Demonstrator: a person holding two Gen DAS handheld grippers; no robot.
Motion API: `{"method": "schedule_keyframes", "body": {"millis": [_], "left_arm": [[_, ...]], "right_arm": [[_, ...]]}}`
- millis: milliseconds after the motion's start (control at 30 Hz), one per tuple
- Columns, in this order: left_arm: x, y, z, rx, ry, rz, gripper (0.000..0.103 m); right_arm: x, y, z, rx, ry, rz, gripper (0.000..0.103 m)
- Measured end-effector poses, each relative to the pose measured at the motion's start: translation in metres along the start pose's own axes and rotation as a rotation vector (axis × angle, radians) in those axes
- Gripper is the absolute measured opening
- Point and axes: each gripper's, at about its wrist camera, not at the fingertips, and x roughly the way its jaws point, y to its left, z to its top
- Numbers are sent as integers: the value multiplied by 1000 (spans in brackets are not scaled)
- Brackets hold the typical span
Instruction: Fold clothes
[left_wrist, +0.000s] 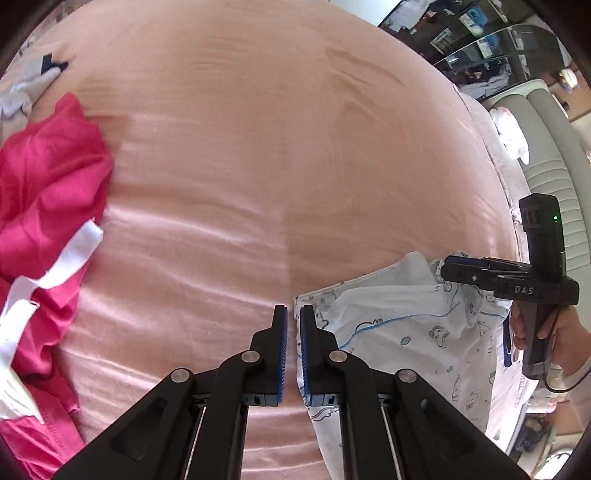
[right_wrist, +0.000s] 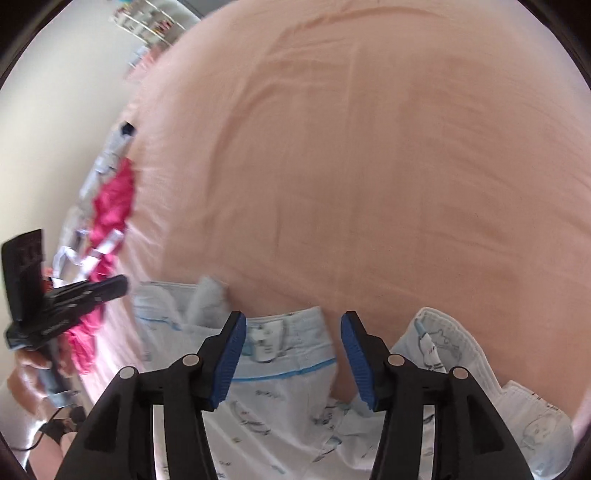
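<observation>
1. A bed covered in a peach-pink sheet fills the room's middle; everything else sits on it or beside it.
2. A crumpled magenta garment with white bands lies at the bed's left side, well apart from the pale garment.
3. The white-and-blue printed garment, patterned with small cartoon figures and edged in blue piping, lies at the near edge of the bed, partly spread, its collar and label towards the bed's middle.
4. The right gripper hangs over that garment near the bed's edge, its blue-padded fingers standing apart. The cloth lies beneath the gap, and the pads do not press on it.
5. The left gripper points down at the same garment's left edge. Its fingers are drawn close, with only a slim gap, and a strip of the pale cloth's edge runs between the pads, apparently pinched.
6. A hand grips the right gripper's handle beside the bed's edge.
</observation>
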Motion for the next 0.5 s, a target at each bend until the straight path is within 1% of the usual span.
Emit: {"method": "schedule_keyframes", "body": {"millis": [33, 100, 167, 200, 233, 267, 300, 333, 367, 400, 433, 467, 500], "left_arm": [[2, 4, 0, 1, 21, -1, 6], [9, 9, 1, -4, 63, -4, 6], [12, 7, 3, -47, 74, -58, 6], [14, 6, 4, -68, 79, -86, 6], [12, 3, 5, -69, 65, -92, 6], [9, 0, 5, -64, 46, -76, 6], [6, -2, 5, -61, 32, -59, 7], [7, -4, 4, -65, 32, -63, 8], [7, -5, 4, -69, 34, -69, 13], [8, -7, 4, -73, 35, -75, 21], [12, -8, 4, -68, 43, -84, 25], [15, -10, 4, -62, 52, -94, 37], [19, -12, 5, -57, 62, -91, 45]], "right_arm": [[8, 0, 3, -8, 29, -28, 53], [14, 4, 6, -29, 38, -53, 52], [11, 12, 8, -48, 35, -38, 22], [8, 17, 7, -67, 30, -45, 5], [5, 21, 6, -86, 24, -52, 5], [2, 26, 5, -105, 17, -60, 5], [-6, 30, 4, -119, -8, -75, 5], [-14, 33, 3, -134, -34, -91, 5], [-21, 37, 2, -147, -60, -107, 5], [-26, 35, 2, -152, -83, -131, 5], [-30, 34, 3, -157, -107, -156, 5], [-34, 33, 3, -161, -130, -181, 5], [-38, 32, 3, -166, -154, -205, 5]]}}
